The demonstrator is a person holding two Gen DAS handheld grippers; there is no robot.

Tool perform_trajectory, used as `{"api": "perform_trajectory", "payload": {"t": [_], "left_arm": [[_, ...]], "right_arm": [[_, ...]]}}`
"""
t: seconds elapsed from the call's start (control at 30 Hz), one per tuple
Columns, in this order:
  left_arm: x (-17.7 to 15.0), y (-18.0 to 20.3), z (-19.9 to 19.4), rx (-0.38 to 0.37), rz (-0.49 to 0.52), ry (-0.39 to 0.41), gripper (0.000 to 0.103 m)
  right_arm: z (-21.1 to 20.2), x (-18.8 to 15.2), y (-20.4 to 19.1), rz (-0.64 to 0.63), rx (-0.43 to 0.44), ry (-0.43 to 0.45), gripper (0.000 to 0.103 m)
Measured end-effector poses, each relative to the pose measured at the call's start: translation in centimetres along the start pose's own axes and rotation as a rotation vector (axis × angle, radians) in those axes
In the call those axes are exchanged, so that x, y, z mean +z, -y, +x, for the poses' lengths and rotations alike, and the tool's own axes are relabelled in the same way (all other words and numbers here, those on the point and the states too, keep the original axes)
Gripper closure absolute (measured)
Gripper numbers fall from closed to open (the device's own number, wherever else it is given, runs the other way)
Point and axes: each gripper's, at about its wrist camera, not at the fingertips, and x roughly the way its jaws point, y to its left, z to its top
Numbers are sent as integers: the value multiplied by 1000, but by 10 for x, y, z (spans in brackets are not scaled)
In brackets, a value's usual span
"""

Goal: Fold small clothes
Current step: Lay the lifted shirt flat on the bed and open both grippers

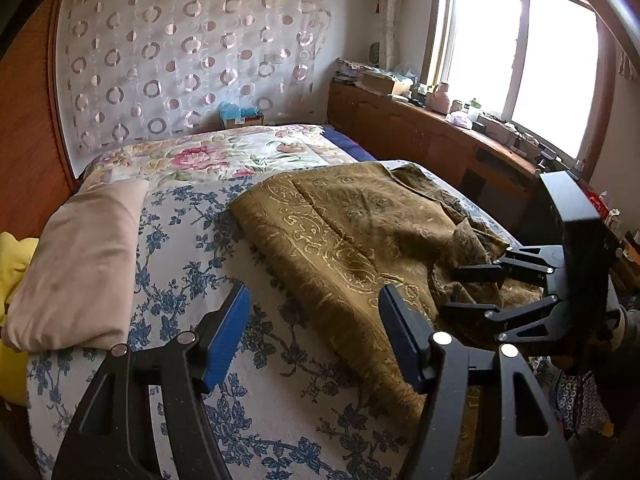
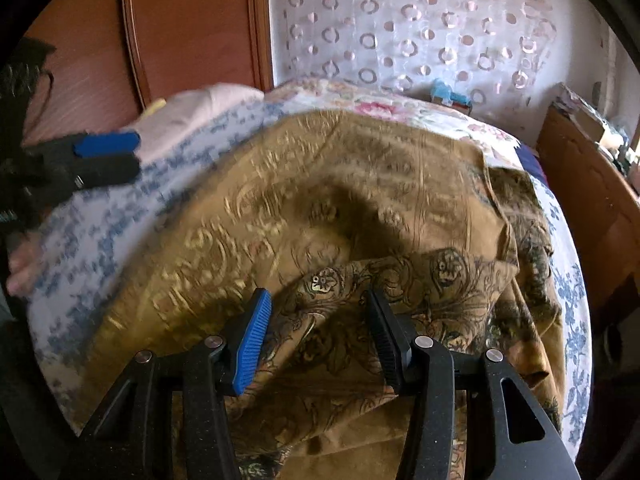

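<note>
A black two-finger right gripper (image 2: 318,340), one blue ribbed pad, jaws apart, hovers over a crumpled olive-gold patterned garment (image 2: 320,208) on a white bedsheet with blue flowers (image 2: 100,216); the left gripper (image 2: 134,156) enters at far left

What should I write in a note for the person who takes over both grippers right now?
Left gripper: open, empty, above the bedsheet beside the cloth's left edge.
Right gripper: open, over a rumpled fold; contact cannot be told.
Brown cloth: on the bed, left part flat, right side bunched.
Pink cloth: already folded, at the left.
Done: nothing on the brown cloth.
Left: smooth it, fold it.
</note>
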Motion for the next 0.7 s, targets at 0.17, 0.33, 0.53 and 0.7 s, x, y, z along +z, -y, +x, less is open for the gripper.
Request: {"api": "perform_trajectory", "payload": {"t": [0.17, 0.33, 0.53, 0.7], "left_arm": [[-2, 2, -1, -5, 4, 5, 36], [-3, 7, -1, -15, 3, 7, 36], [-4, 15, 1, -28, 11, 4, 36], [-5, 21, 3, -36, 15, -2, 36]], "right_arm": [[0, -7, 0, -15, -7, 10, 84], [-33, -24, 18, 72, -22, 108, 96], [-78, -65, 37, 184, -92, 144, 96], [-94, -77, 38, 212, -148, 123, 93]]}}
